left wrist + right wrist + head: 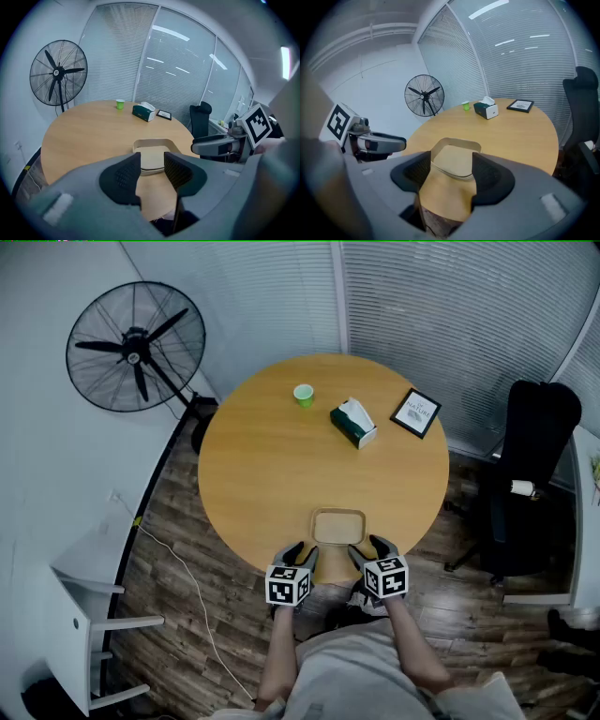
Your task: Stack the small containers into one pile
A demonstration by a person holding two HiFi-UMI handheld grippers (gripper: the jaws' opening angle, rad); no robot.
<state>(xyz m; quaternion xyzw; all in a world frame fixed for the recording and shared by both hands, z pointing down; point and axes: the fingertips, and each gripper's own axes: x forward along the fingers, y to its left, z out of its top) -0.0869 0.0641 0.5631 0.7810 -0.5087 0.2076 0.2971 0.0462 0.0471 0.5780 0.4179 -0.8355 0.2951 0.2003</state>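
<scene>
- Fingers of the left gripper and those of the right gripper stand apart and hold nothing in the head view. Both grippers hover at the near edge of a round wooden worktop. A beige container sits on the worktop just beyond them, in line with the gap between the two grippers. On the far side stand a green cup, a dark green tissue box and a framed card, all well apart from the container. A black standing fan is on the left and a black chair on the right.
- Seen in the left gripper view, the left gripper has its dark ribbed pads spread, with no contact on anything. The beige container shows through the gap, lying on the worktop past the fingertips. The right gripper reaches in from the right, its marker cube facing the camera.
- Seen in the right gripper view, the right gripper is likewise open, its pads clear of the container, which rests ahead near the worktop's edge. The left gripper enters from the left. The fan, cup, tissue box and framed card line the background.
</scene>
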